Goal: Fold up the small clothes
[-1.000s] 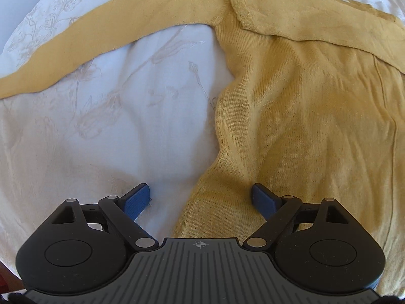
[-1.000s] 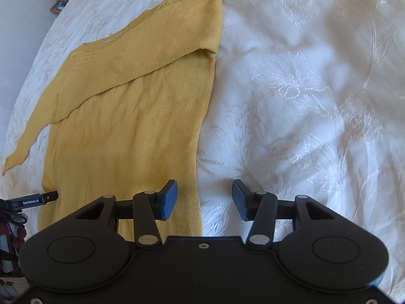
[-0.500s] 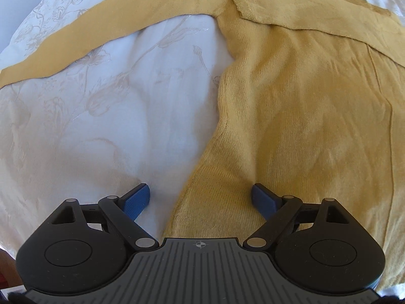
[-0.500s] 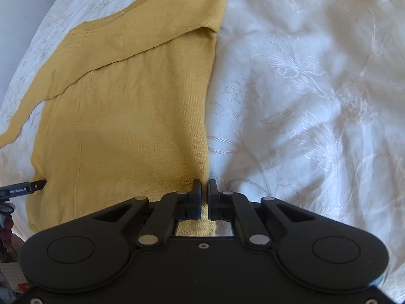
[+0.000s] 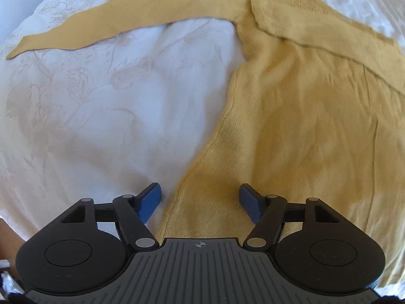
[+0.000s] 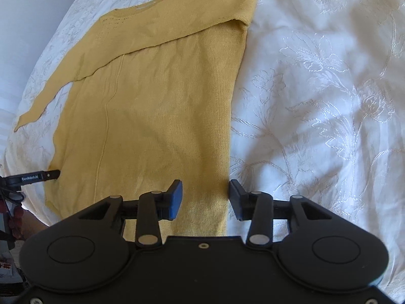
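On left gripper (image 6: 52, 174): "GenRobot.AI"; yellow sweater (image 6: 157, 116) unlabelled.

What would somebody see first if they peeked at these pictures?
First comes the big yellow sweater, spread flat on a white flowery bedspread. One sleeve is folded across its chest, and the other stretches far out to the side. Each open claw sits at a bottom corner, the left claw and the right claw.
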`<state>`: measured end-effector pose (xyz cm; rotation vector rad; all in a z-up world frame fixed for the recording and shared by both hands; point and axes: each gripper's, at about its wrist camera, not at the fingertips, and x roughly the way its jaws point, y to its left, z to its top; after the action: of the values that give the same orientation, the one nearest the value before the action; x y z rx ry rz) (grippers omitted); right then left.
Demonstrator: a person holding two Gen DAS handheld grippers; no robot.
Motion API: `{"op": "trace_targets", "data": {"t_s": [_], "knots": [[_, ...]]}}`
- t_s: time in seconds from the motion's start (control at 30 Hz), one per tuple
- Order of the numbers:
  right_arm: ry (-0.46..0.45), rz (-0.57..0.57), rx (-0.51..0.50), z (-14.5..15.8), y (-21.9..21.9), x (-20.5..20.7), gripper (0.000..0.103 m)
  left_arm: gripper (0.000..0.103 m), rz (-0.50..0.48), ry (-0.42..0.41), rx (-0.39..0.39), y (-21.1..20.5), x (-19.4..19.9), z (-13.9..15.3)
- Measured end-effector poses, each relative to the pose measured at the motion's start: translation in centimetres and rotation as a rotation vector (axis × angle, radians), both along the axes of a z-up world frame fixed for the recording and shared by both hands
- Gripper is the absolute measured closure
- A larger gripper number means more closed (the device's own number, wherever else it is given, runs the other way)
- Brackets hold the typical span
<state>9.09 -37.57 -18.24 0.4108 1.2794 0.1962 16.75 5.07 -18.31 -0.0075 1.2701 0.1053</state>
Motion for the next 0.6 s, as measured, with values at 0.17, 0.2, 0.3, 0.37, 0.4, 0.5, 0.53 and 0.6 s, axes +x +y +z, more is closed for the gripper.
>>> {"op": "trace_targets", "data": {"t_s": [0.17,0.2,0.3,0.37,0.4,0.5,0.53,0.6], "knots": [[-0.015,-0.001,-0.001,0.1,-0.3,0.1,0.052,0.037,0.011,-0.088,-0.028,-0.2,4.5,1.7],[-0.021,-0.005,0.002,0.2,-0.4,0.2,0.052,0.037,-0.002,-0.094,-0.028,-0.3,5.4,1.8],[-0.041,-0.018,0.001,0.8,-0.5,0.4,0.052,0.045,-0.044,-0.087,-0.021,-0.7,8.0,1.7],[-0.059,-0.025,-0.002,1.3,-0.4,0.6,0.052,0.05,-0.056,-0.075,-0.014,-0.9,9.1,1.7],[-0.067,-0.029,-0.004,1.5,-0.4,0.6,0.052,0.05,-0.052,-0.071,-0.007,-1.0,9.8,1.7],[-0.084,-0.047,-0.007,2.0,-0.3,0.9,0.051,0.05,-0.039,-0.058,-0.02,-1.0,11.5,0.9],[-0.086,-0.054,-0.008,2.1,-0.2,1.1,0.051,0.05,-0.039,-0.051,-0.035,-1.0,11.9,0.6],[-0.086,-0.069,-0.011,2.2,-0.1,1.3,0.051,0.05,-0.05,-0.039,-0.05,-1.2,12.5,-0.1]]}}
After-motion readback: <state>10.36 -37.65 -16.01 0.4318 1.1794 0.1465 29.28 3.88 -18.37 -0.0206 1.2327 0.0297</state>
